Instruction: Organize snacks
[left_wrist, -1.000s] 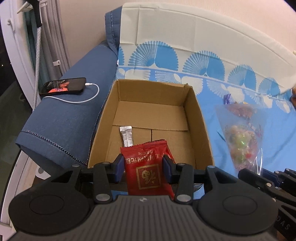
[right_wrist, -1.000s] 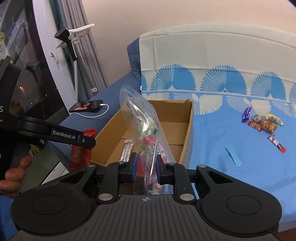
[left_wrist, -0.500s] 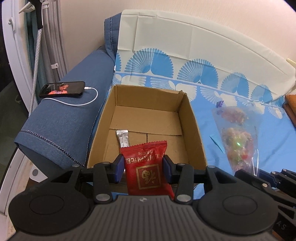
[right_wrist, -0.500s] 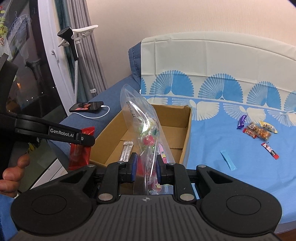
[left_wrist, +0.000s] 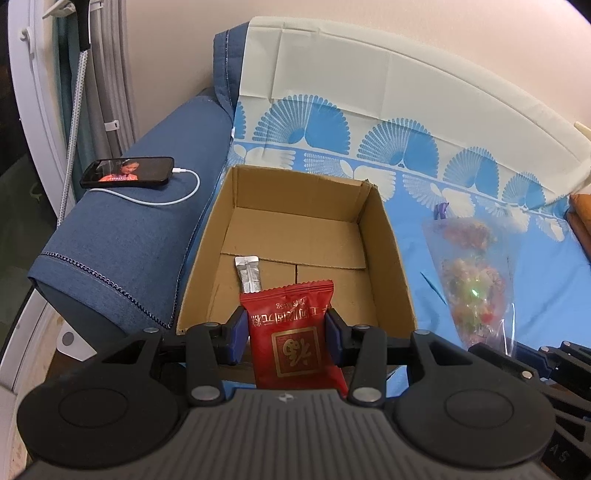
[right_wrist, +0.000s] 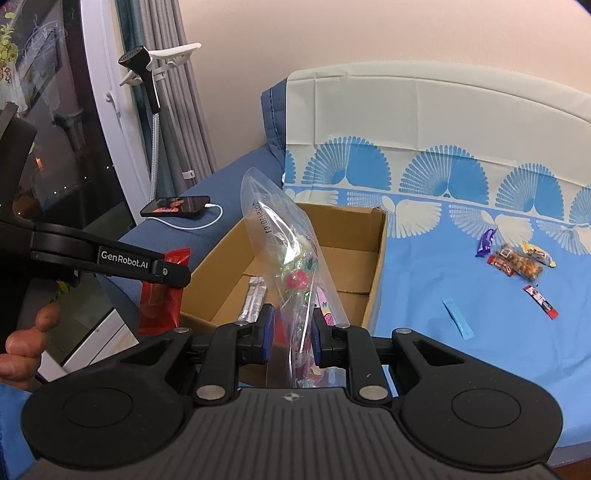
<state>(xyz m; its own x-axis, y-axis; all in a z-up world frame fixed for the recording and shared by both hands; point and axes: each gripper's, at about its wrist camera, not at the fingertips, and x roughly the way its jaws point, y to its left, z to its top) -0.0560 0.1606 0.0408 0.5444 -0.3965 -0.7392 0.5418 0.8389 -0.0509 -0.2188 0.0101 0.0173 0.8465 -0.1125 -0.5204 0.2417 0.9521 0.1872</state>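
My left gripper (left_wrist: 284, 332) is shut on a red snack packet (left_wrist: 295, 332), held upright just in front of the near wall of an open cardboard box (left_wrist: 391, 236). A silver stick packet (left_wrist: 248, 274) lies on the box floor. My right gripper (right_wrist: 291, 332) is shut on a clear bag of candies (right_wrist: 291, 266), held upright over the box's near right corner (right_wrist: 378, 266). The bag also shows in the left wrist view (left_wrist: 472, 280), and the red packet in the right wrist view (right_wrist: 162, 291).
The box sits on a blue patterned sheet (right_wrist: 461, 332) over a sofa. Several small loose snacks (right_wrist: 517, 258) and a blue stick (right_wrist: 458, 318) lie on the sheet to the right. A phone with a white cable (left_wrist: 129, 172) rests on the blue armrest at left.
Both grippers have pulled back and risen a little from the box, each keeping hold of its item. The box looks slightly farther away.
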